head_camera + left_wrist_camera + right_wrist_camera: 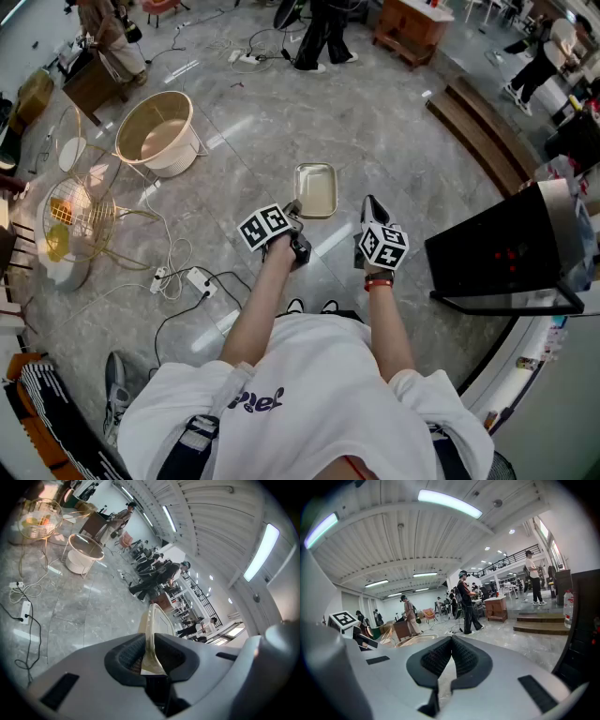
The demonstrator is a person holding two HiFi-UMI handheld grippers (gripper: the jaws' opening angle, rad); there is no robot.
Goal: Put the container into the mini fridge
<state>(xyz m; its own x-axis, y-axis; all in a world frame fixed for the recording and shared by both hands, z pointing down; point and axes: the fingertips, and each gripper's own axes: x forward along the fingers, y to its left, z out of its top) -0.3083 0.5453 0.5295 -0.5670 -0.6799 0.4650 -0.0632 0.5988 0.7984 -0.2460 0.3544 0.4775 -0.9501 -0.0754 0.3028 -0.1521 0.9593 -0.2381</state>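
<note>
- The left gripper is holding a shallow, cream container with rounded corners by its near rim, at about 7 o'clock on the container in the head view.
- In the left gripper view, the fingers are standing narrow and pinching that thin rim, and the container is rising edge-on from between them toward 12 o'clock.
- The container is hanging in the air over the grey marble floor, near the centre of the head view, with its open side facing up.
- The right gripper is hovering just beside the container at its 3 o'clock, apart from it.
- In the right gripper view, its fingers are resting together with nothing between them.
- The mini fridge, a black box, is standing at 3 o'clock from both grippers and well apart from the container; it is also showing as a dark edge at 3 o'clock in the right gripper view.
- A pale panel along the fridge's far side is possibly its door, though the angle is making that hard to tell.
- A round beige tub is sitting on the floor at 10 o'clock from the left gripper, and a wire basket is standing farther out at 9 o'clock.
- A white power strip is lying at 8 o'clock, with cables trailing from it.
- Wooden steps are running across the floor at 2 o'clock.
</note>
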